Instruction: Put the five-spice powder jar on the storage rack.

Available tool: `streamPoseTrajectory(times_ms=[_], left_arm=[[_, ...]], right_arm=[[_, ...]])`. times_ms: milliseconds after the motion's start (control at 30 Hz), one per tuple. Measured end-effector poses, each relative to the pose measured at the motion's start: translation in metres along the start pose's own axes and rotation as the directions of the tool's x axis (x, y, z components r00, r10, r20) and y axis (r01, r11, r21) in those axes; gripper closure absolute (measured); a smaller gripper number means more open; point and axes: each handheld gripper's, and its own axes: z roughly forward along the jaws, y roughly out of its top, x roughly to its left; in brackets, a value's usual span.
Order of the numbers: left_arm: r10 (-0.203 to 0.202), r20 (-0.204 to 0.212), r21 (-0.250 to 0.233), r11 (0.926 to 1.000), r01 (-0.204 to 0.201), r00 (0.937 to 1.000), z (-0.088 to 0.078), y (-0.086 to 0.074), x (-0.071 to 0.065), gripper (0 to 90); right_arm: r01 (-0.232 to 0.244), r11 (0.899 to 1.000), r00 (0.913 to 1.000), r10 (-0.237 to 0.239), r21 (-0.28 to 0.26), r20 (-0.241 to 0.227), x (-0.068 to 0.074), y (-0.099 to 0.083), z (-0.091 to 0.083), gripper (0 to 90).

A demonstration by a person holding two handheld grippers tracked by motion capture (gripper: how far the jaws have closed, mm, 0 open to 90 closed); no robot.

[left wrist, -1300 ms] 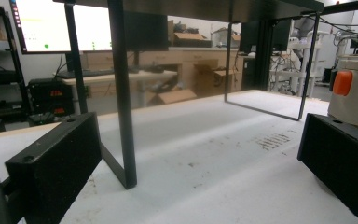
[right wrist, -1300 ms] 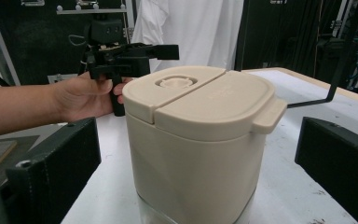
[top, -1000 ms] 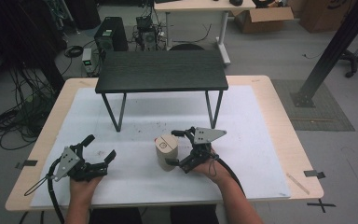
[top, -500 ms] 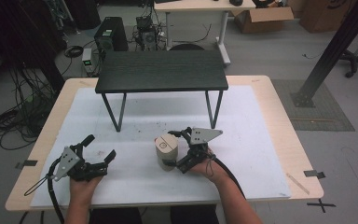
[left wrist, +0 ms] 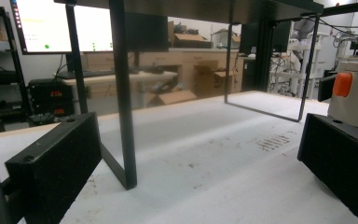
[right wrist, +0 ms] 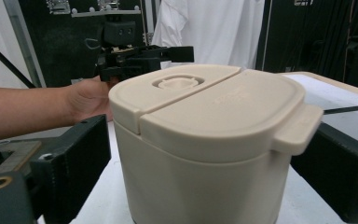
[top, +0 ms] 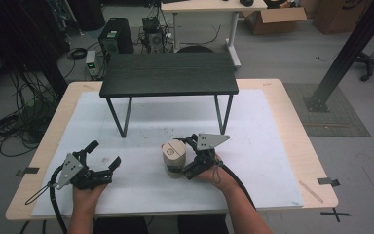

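One beige pot, one black stand — two grippers.
We see the right gripper bracketing the pot, grip unclear; the left gripper gapes empty.

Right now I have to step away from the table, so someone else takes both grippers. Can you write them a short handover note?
Right hand-held gripper: jaws on either side of the beige container, close to its walls; whether they are clamped yet can't be told.
Left hand-held gripper: open, holding nothing, resting on the white mat to the container's left.
Container: upright on the mat, lid on, in front of the black stand.
Done: right gripper is placed around the container.
Left: likely confirm the grip, then lift or move the container; the left gripper is free to help.
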Motion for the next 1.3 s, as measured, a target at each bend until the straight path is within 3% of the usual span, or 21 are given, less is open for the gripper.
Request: streamPoseTrajectory(times_ms=[1300], left_arm=[[-0.001,0.001,0.002,1.0000,0.001,1.0000,0.0002,0.0001,0.0000,0.2]], right_arm=[[0.018,1.000,0.9998,-0.018,-0.005,-0.001,-0.0022,-0.0020,0.0035,23.5]])
